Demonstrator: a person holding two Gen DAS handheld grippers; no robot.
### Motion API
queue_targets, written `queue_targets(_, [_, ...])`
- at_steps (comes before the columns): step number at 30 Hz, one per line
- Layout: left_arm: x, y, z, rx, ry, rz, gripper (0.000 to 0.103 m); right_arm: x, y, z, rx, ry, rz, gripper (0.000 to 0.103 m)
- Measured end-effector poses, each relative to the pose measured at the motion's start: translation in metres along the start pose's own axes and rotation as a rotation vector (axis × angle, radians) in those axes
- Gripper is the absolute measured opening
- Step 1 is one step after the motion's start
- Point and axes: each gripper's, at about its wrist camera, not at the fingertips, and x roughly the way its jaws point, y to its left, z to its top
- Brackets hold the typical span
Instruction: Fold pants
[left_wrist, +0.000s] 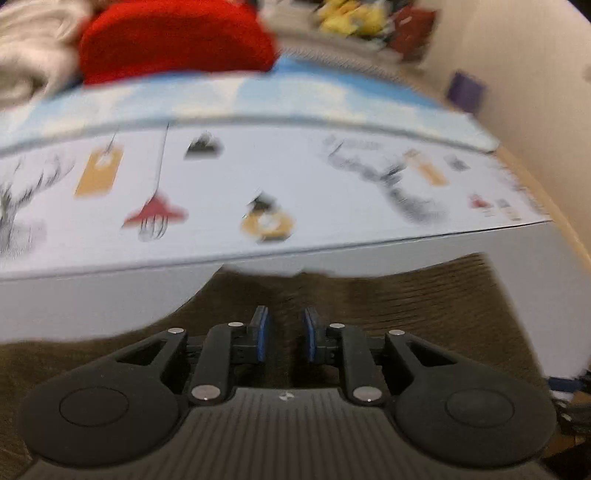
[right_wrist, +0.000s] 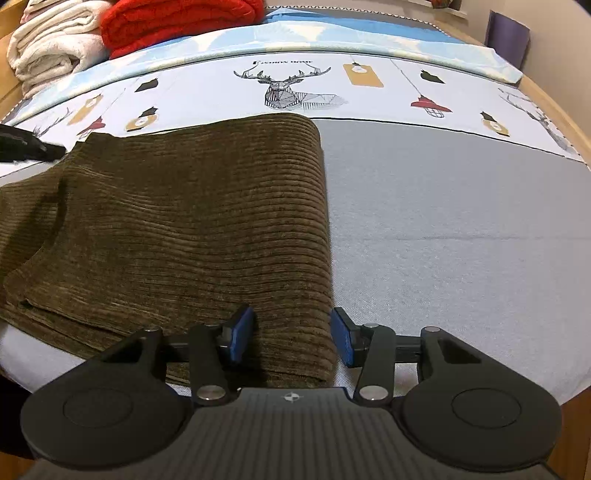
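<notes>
Left wrist view: motion-blurred. left gripper (left_wrist: 284, 338) sits low over the brown corduroy pants (left_wrist: 369, 306), jaws drawn close with a narrow gap; cloth fills the space under and ahead of the blue pads (left_wrist: 261, 338), but I can't tell whether any fabric is pinched between them. Beyond the pants: printed bedsheet (left_wrist: 295, 184) with lamp and deer motifs, a red blanket (left_wrist: 173, 40) far back. Right wrist view: sharp. right gripper (right_wrist: 291, 336) has jaws spread partway, straddling the near right corner of the pants (right_wrist: 192, 221); left pad rests over the cloth, right pad is off it above the grey sheet panel (right_wrist: 443, 240), so the straight right edge of the garment runs up between the jaws and away from the camera. Pads don't appear to press anything. Pants lie flat, already doubled by the look of it, long axis running off to the left of frame, where a dark object at the far left edge (right_wrist: 26, 147) is likely the other gripper. Folded white towels (right_wrist: 55, 48) and the red blanket (right_wrist: 177, 22) are stacked at the head of the bed. Judgement: right hand is nearer the corner; next move hinges on closing on that edge and carrying it leftwards along the long axis.
</notes>
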Motion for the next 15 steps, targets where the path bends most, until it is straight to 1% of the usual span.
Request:
queue_targets(1, [-0.010, -0.006, -0.003, 0.016, -0.004, -0.052, 0.023, -0.001, 0.000, 0.000, 0.000, 0.000, 0.000, 0.048])
queue_targets(2, [-0.015, -0.011, -0.009, 0.040, 0.014, -0.098, 0.023, -0.001, 0.001, -0.001, -0.004, 0.000, -0.001, 0.048])
queue_targets(4, [-0.016, -0.027, -0.026, 0.108, 0.091, -0.159, 0.024, 0.000, 0.001, -0.001, -0.018, 0.003, -0.005, 0.048])
queue_targets(5, [-0.011, -0.036, -0.039, 0.160, 0.157, -0.158, 0.025, 0.001, 0.001, -0.001, -0.021, 0.004, -0.006, 0.048])
queue_targets(6, [-0.001, -0.044, -0.054, 0.235, 0.255, -0.127, 0.025, 0.000, 0.002, -0.001, -0.023, 0.005, -0.007, 0.048])
queue_targets(7, [0.013, -0.052, -0.075, 0.331, 0.374, -0.078, 0.029, 0.000, 0.002, 0.000, -0.022, 0.006, -0.008, 0.048])
queue_targets(8, [0.013, -0.055, -0.085, 0.393, 0.364, -0.067, 0.030, 0.000, 0.003, 0.000, -0.018, 0.008, -0.008, 0.048])
queue_targets(9, [0.006, -0.058, -0.085, 0.435, 0.331, -0.059, 0.030, 0.001, 0.004, 0.001, -0.012, 0.013, -0.003, 0.048])
queue_targets(10, [0.000, -0.056, -0.079, 0.410, 0.319, -0.042, 0.032, 0.001, 0.004, 0.001, -0.009, 0.017, -0.009, 0.048])
queue_targets(11, [-0.007, -0.051, -0.075, 0.350, 0.290, -0.042, 0.032, 0.001, 0.004, 0.001, -0.010, 0.015, -0.014, 0.048])
queue_targets(12, [-0.016, -0.043, -0.072, 0.276, 0.247, -0.083, 0.032, -0.001, 0.004, 0.001, -0.012, 0.010, -0.018, 0.048])
queue_targets(13, [-0.020, -0.040, -0.071, 0.245, 0.238, -0.118, 0.033, -0.003, 0.005, 0.002, -0.012, -0.002, -0.017, 0.048])
queue_targets(14, [-0.016, -0.042, -0.072, 0.260, 0.257, -0.125, 0.034, -0.004, 0.007, 0.002, -0.015, -0.011, -0.015, 0.048])
queue_targets(15, [-0.007, -0.047, -0.081, 0.314, 0.309, -0.091, 0.037, -0.004, 0.007, 0.002, -0.026, -0.012, -0.016, 0.048])
